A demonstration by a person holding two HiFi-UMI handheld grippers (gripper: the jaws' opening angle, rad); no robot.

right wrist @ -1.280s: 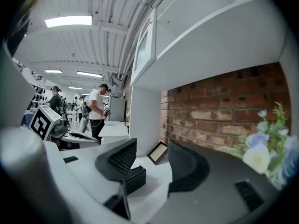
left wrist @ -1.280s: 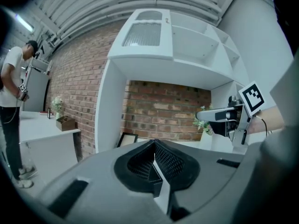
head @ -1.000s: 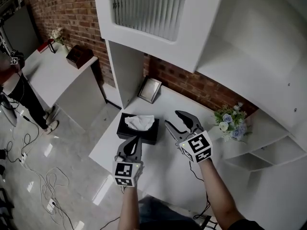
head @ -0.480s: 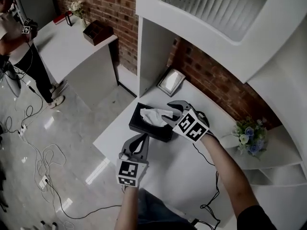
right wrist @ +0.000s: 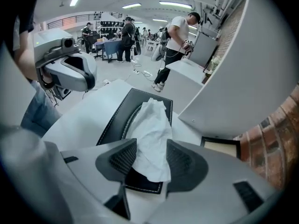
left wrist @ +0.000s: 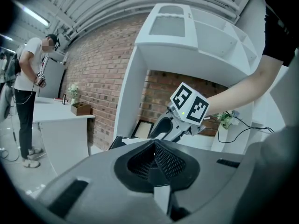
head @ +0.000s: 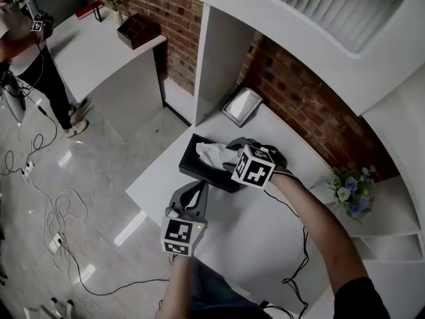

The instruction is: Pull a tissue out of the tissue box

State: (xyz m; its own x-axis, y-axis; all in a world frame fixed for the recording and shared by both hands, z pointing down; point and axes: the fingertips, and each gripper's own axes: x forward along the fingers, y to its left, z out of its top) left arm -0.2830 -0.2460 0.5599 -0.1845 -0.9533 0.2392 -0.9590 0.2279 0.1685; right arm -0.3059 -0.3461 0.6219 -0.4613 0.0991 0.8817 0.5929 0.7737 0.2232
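A black tissue box (head: 194, 167) lies on the white table (head: 265, 244), with a white tissue (head: 211, 153) standing up out of its slot. My right gripper (head: 229, 153) reaches over the box from the right. In the right gripper view the tissue (right wrist: 152, 125) hangs between the two fingers of this gripper (right wrist: 151, 143), which stand apart on either side of it, above the box (right wrist: 119, 113). My left gripper (head: 198, 187) is shut and empty, just in front of the box and pointing at it. Its pads (left wrist: 161, 155) meet in the left gripper view.
A picture frame (head: 240, 106) leans behind the box beside a white shelf upright (head: 216, 65). A flower bunch (head: 350, 190) sits at the right. A black cable (head: 302, 244) trails over the table. The table's front-left edge (head: 143, 201) is close. A person (head: 16, 32) stands far left.
My right gripper has swung left from beside the box to over it, and its fingers now straddle the tissue. The left gripper has stayed shut in front of the box.
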